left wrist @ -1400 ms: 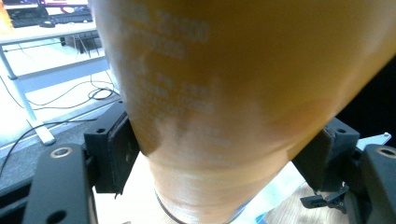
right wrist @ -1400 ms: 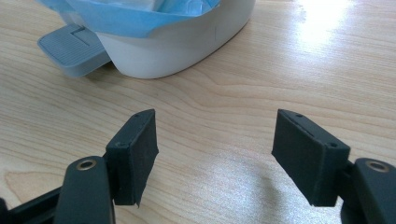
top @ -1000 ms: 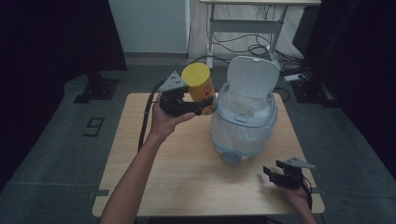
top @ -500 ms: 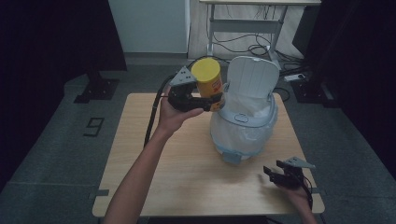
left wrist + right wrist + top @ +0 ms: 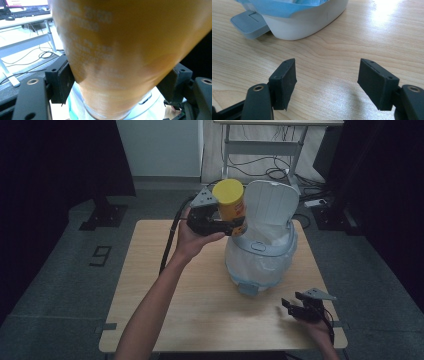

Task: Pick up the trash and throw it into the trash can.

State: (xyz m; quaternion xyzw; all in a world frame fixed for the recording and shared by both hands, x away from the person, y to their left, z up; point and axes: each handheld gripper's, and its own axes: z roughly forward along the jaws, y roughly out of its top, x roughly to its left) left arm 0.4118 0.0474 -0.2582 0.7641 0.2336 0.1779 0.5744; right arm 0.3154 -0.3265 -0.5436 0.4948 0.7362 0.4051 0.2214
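Clamped in the left gripper (image 5: 235,226) is a tall orange cylindrical can with a yellow plastic lid (image 5: 231,206); both black jaws press on its sides, as the left gripper view shows with the can's blurred printed wall (image 5: 120,55) between the pads. The can is held in the air, tilted a little, at the far left edge of a white pedal bin lined with a pale blue plastic bag (image 5: 260,257). Its lower end hangs just over the bin's open mouth, beside the raised white ribbed lid (image 5: 272,205), which stands upright at the far side. Inside the bin the liner looks pale and crumpled; whether anything else lies in it cannot be told. A grey foot pedal (image 5: 247,23) sticks out from the bin's base toward the person. The bin stands on a light wooden table (image 5: 190,305), right of its middle.

Well apart from the can, the right gripper (image 5: 297,307) rests low near the table's near right corner, its jaws standing apart with nothing between them; in the right gripper view, bare wood (image 5: 327,65) shows between the two pads.
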